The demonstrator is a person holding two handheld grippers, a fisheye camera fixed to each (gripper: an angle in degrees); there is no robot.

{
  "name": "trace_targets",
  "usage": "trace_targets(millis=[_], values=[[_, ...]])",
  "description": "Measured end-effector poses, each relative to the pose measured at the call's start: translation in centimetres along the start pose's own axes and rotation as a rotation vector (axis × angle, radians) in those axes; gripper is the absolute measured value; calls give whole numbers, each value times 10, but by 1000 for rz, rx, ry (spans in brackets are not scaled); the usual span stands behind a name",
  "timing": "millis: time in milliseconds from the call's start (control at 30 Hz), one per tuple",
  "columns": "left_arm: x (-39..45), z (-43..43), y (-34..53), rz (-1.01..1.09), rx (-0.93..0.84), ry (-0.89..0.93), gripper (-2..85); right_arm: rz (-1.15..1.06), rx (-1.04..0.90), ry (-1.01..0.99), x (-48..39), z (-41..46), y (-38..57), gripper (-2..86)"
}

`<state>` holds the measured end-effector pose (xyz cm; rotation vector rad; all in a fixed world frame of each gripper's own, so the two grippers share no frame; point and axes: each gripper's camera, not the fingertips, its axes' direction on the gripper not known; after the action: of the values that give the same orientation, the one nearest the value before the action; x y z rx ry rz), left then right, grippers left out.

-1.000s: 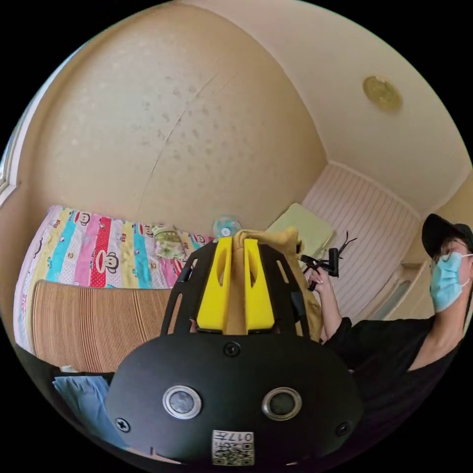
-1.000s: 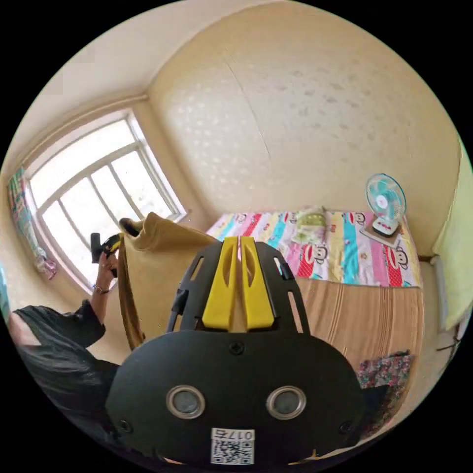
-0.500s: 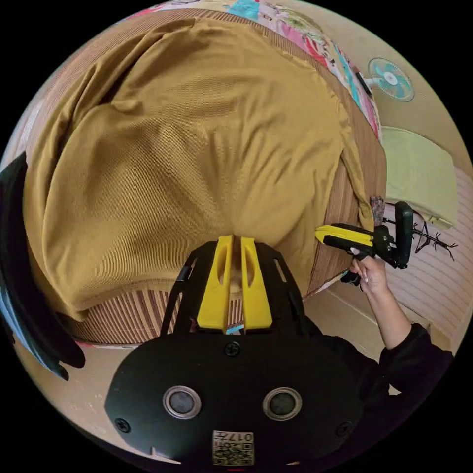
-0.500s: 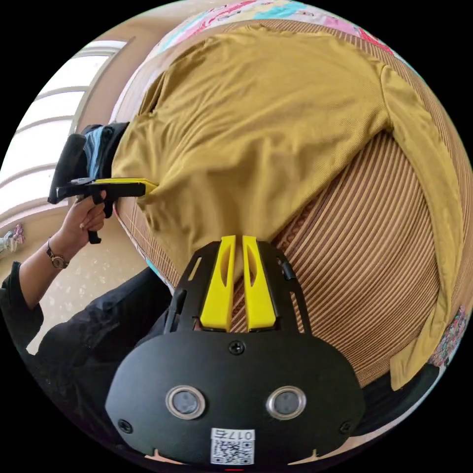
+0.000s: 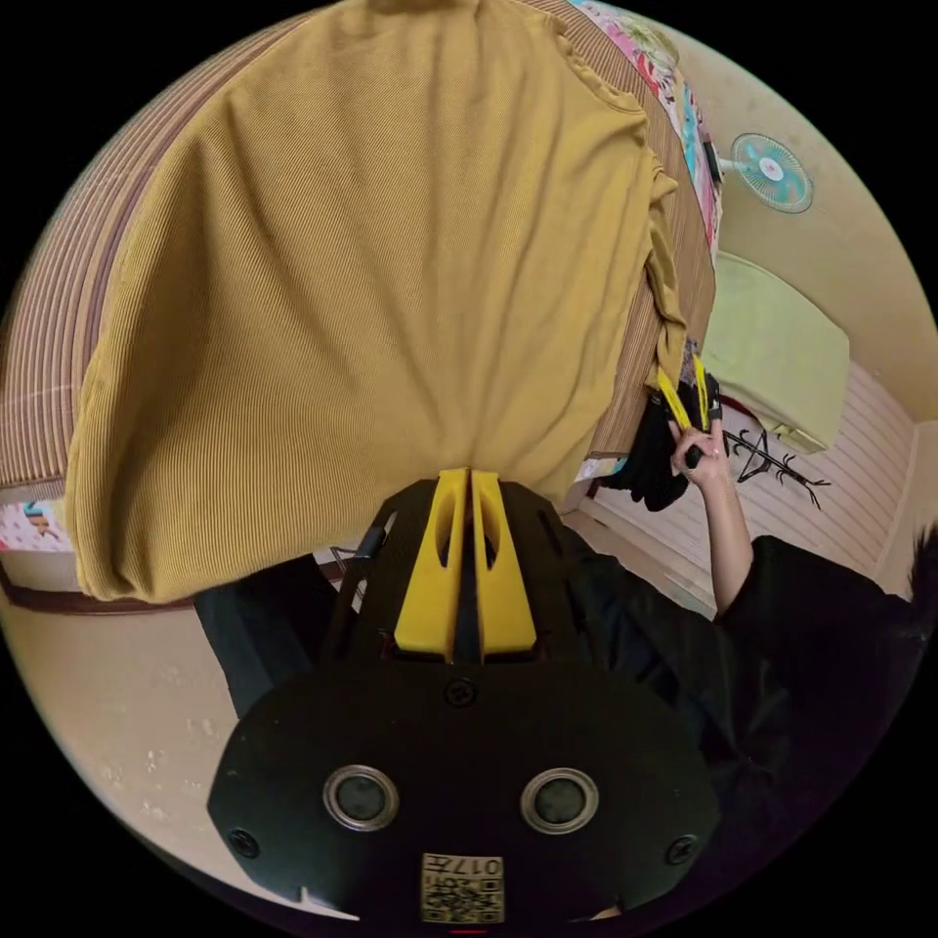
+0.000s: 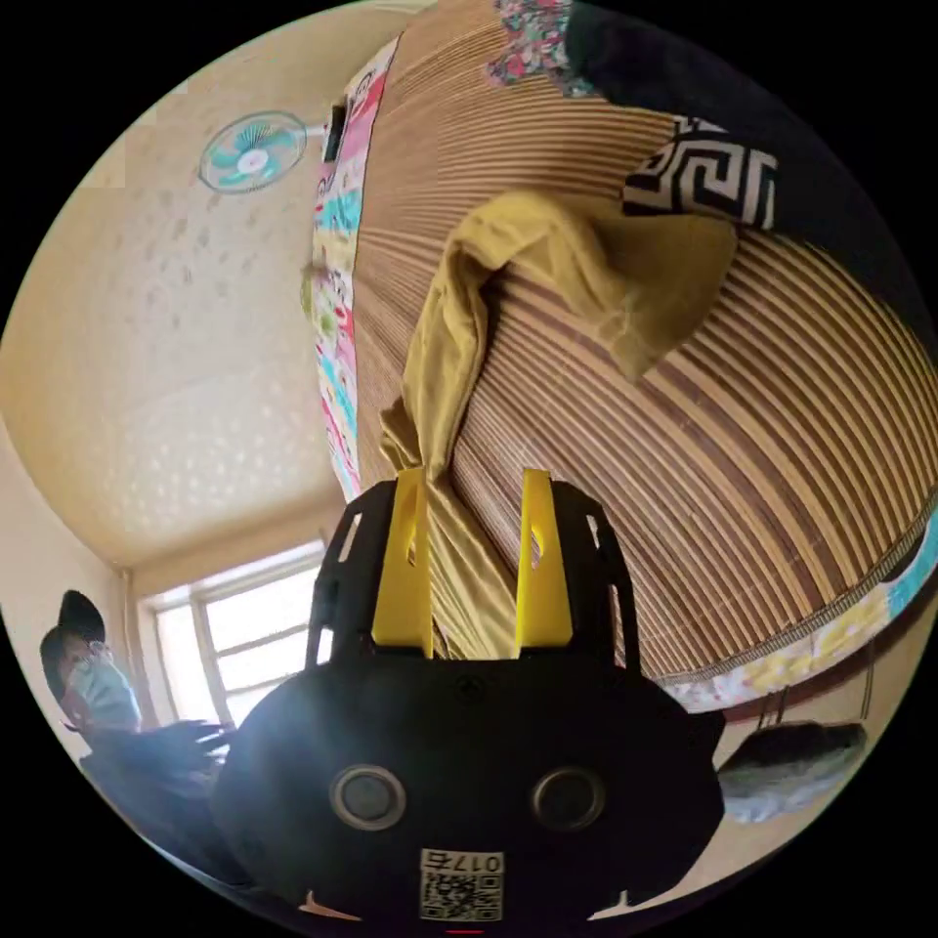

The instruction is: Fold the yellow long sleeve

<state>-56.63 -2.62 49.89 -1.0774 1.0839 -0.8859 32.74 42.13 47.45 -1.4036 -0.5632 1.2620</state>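
In the left gripper view, the left gripper has its jaws pressed together on the hem of the yellow long sleeve, which spreads up across the frame over a striped mat. At right, a hand holds the right gripper by the sleeve end. In the right gripper view, that gripper's jaws stand apart, the sleeve running between them. A fan stands upper left, dark patterned clothes upper right.
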Motion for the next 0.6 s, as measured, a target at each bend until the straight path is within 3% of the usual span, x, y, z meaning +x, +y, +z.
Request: trace_targets(millis=[133,167,267,333,433,500,600], values=[[-16,-42,9,-74,73,53,-10,210,262,-209,6,-9,-60,151],[-21,-57,12,-97,101,64,-10,305,335,-288,13,-7,-71,138],[-31,-89,21,-140,161,91,-10,450,421,-271,4,1,-83,60],[-36,-107,26,-157,197,110,-9,309,423,-211,-43,0,-87,40],[-42,-137,34,-173,279,140,-5,-219,390,-36,-163,10,-57,31],[-48,-161,37,-184,370,172,5,-587,352,72,-232,45,10,31],[-56,-190,38,-197,489,156,46,-901,247,170,-253,127,109,33]])
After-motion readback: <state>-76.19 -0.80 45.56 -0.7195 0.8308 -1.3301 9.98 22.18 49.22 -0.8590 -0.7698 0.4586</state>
